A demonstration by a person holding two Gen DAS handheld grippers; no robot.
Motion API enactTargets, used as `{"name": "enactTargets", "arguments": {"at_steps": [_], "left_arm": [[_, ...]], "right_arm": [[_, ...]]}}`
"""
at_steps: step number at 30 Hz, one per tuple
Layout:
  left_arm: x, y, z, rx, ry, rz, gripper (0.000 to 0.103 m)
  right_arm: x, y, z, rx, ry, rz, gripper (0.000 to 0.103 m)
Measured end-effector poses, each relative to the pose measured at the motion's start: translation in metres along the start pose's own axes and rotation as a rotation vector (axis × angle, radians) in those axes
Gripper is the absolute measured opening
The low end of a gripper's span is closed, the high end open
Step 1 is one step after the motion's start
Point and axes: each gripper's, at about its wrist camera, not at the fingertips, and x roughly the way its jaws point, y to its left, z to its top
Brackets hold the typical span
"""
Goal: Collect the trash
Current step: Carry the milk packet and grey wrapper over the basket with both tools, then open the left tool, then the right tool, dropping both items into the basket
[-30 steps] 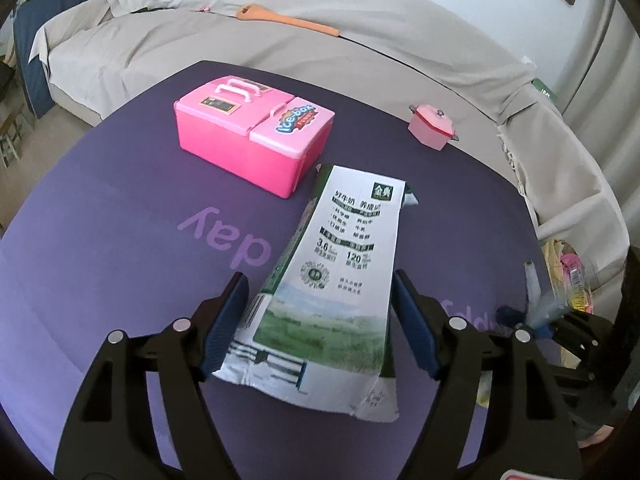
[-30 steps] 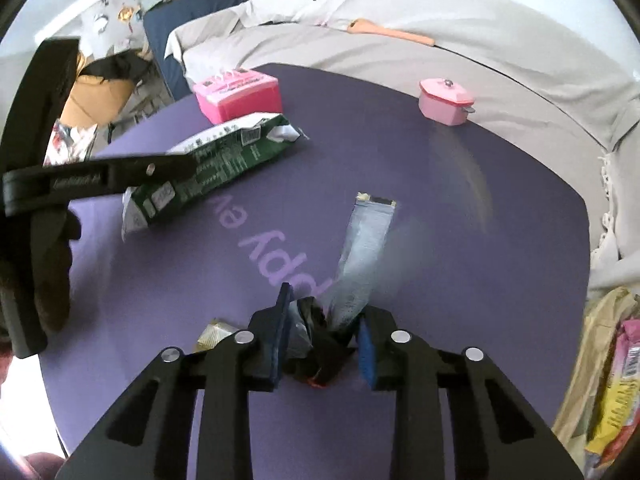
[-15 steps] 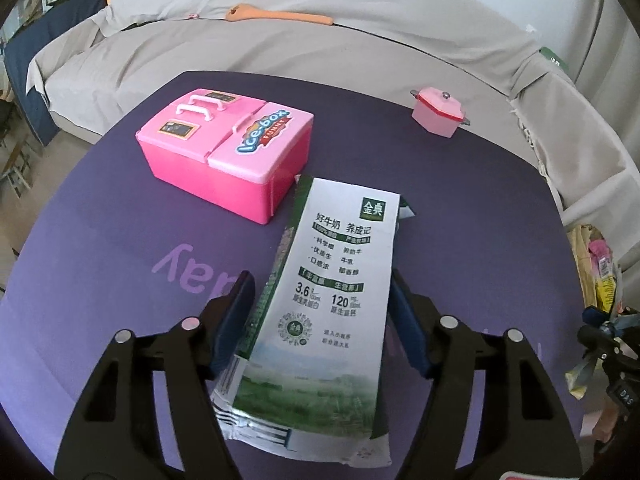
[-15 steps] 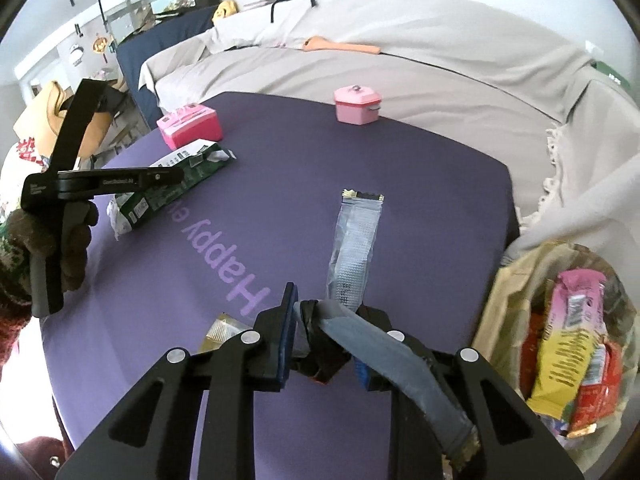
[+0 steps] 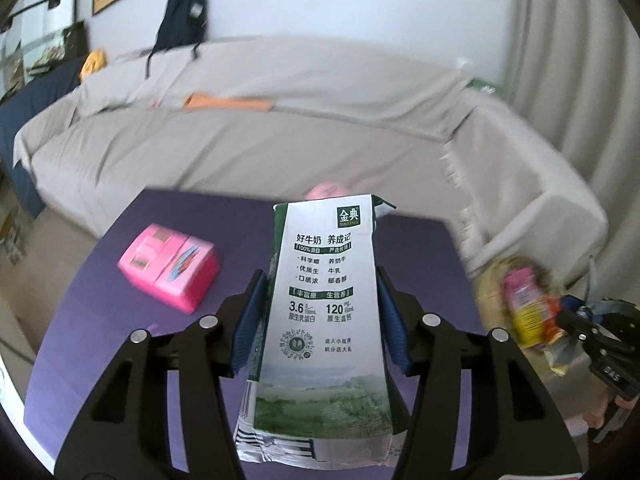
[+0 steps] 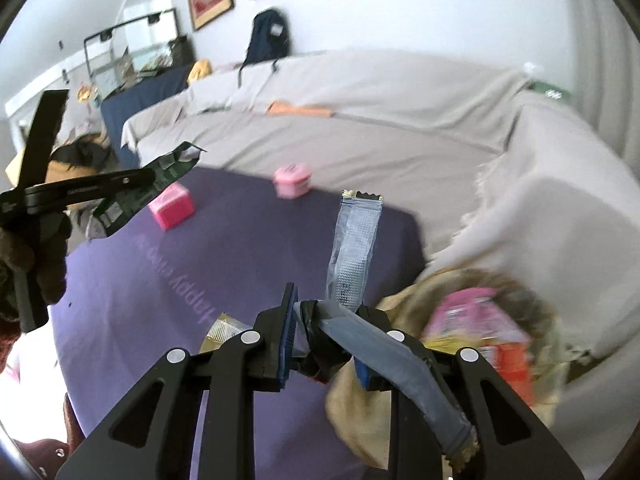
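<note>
My left gripper (image 5: pixel 320 316) is shut on a flattened white and green milk carton (image 5: pixel 324 320) and holds it up above the purple table (image 5: pixel 120 304). My right gripper (image 6: pixel 326 340) is shut on a crumpled silver-grey wrapper (image 6: pixel 360 332), held over the table's right edge beside the open trash bag (image 6: pixel 460 320). The bag holds pink, yellow and orange packets and also shows in the left wrist view (image 5: pixel 520 312). A long silver wrapper (image 6: pixel 356 248) lies flat on the table ahead of my right gripper. A small gold wrapper (image 6: pixel 222 330) lies near its left finger.
A pink toy cooler box (image 5: pixel 170 272) and a small pink toy pot (image 6: pixel 292 180) sit on the table. A grey covered sofa (image 5: pixel 280 128) curves around the far side and right, with an orange object (image 5: pixel 228 102) and a dark backpack (image 5: pixel 180 24) on it.
My left gripper has lifted the milk carton off the table and tilted up. My right gripper has carried the crumpled wrapper right, towards the trash bag.
</note>
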Motion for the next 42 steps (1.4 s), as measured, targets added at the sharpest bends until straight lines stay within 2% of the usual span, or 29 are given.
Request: {"name": "enactTargets", "arguments": {"at_steps": [7, 10, 14, 22, 27, 34, 38, 42], "left_arm": [[-0.028, -0.097, 0.019, 0.109, -0.115, -0.107, 0.050], [-0.028, -0.133, 0.023, 0.133, -0.121, -0.168, 0.050], [-0.015, -0.173, 0.018, 0.156, -0.093, -0.245, 0.050], [0.049, -0.228, -0.003, 0.136, 0.053, -0.378, 0.050], [0.089, -0.256, -0.027, 0.120, 0.121, -0.401, 0.050], [0.143, -0.292, -0.060, 0.164, 0.186, -0.362, 0.050], [0.170, -0.310, -0.072, 0.204, 0.228, -0.354, 0.050], [0.188, -0.317, -0.074, 0.186, 0.256, -0.357, 0.049]], "right_arm": [[-0.055, -0.055, 0.003, 0.052, -0.091, -0.097, 0.024], [-0.072, -0.077, 0.000, 0.071, -0.109, -0.142, 0.024], [-0.087, -0.105, -0.010, 0.098, -0.116, -0.197, 0.024], [-0.093, -0.153, -0.032, 0.152, -0.094, -0.266, 0.024], [-0.084, -0.178, -0.048, 0.196, -0.069, -0.278, 0.024], [-0.070, -0.197, -0.064, 0.243, -0.050, -0.289, 0.024], [-0.056, -0.210, -0.072, 0.274, -0.025, -0.285, 0.024], [-0.045, -0.219, -0.077, 0.292, -0.004, -0.282, 0.024]]}}
